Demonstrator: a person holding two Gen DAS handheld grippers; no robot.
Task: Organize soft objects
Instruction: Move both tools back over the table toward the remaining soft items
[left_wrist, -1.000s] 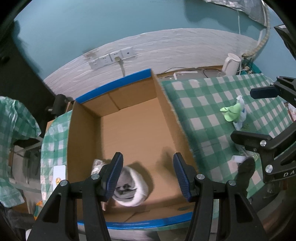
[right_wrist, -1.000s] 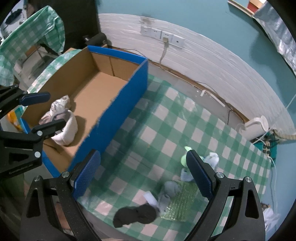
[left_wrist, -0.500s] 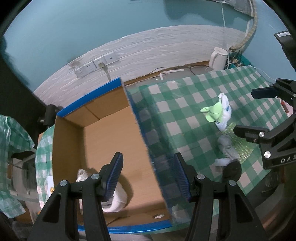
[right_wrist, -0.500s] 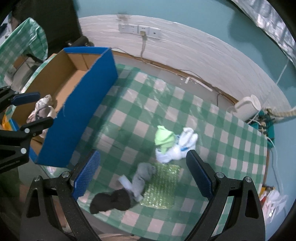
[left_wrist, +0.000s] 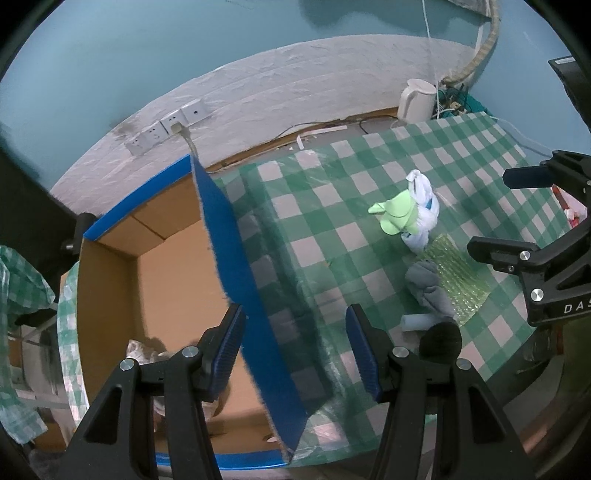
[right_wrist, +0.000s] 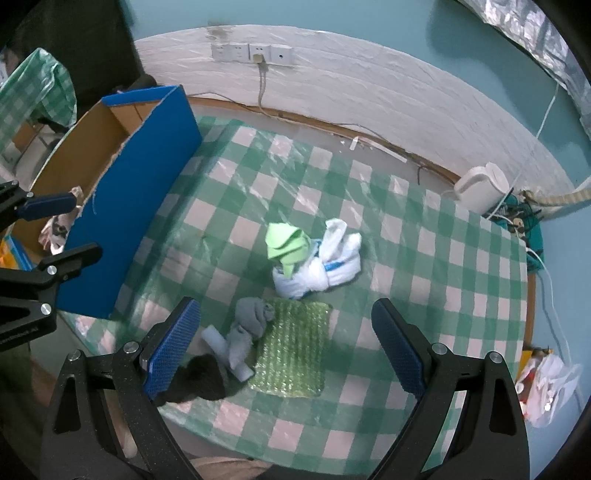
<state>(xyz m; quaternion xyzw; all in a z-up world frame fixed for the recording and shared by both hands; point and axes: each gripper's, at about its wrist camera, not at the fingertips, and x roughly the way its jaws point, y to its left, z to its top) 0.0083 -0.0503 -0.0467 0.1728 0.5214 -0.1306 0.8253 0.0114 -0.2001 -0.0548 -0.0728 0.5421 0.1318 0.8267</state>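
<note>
A blue-sided cardboard box (left_wrist: 236, 273) (right_wrist: 140, 206) stands at the left of the checked table, with a white and grey rolled cloth (left_wrist: 142, 350) (right_wrist: 55, 229) in its near corner. My left gripper (left_wrist: 293, 345) hangs open and empty over the box's right wall. Further right lie a green cloth (right_wrist: 286, 247) (left_wrist: 397, 218), a white bundle (right_wrist: 328, 266) (left_wrist: 424, 218), a grey sock (right_wrist: 249, 321) (left_wrist: 430, 291), a black sock (right_wrist: 199, 376) (left_wrist: 441, 338) and a green bubble-wrap sheet (right_wrist: 295, 350) (left_wrist: 461, 288). My right gripper (right_wrist: 284, 350) hovers open above the bubble wrap and grey sock.
The table's green checked cover (right_wrist: 406, 277) ends at a near edge just below the black sock. A white kettle (right_wrist: 480, 188) and tangled cables (right_wrist: 517, 218) sit at the far right corner. A wall with sockets (right_wrist: 251, 53) runs behind. A white bag (right_wrist: 546, 384) lies off the table's right.
Both grippers have travelled right, away from the box interior. The left one went from over the rolled cloth to over the box's right wall. The right one now stands over the sock pile.
</note>
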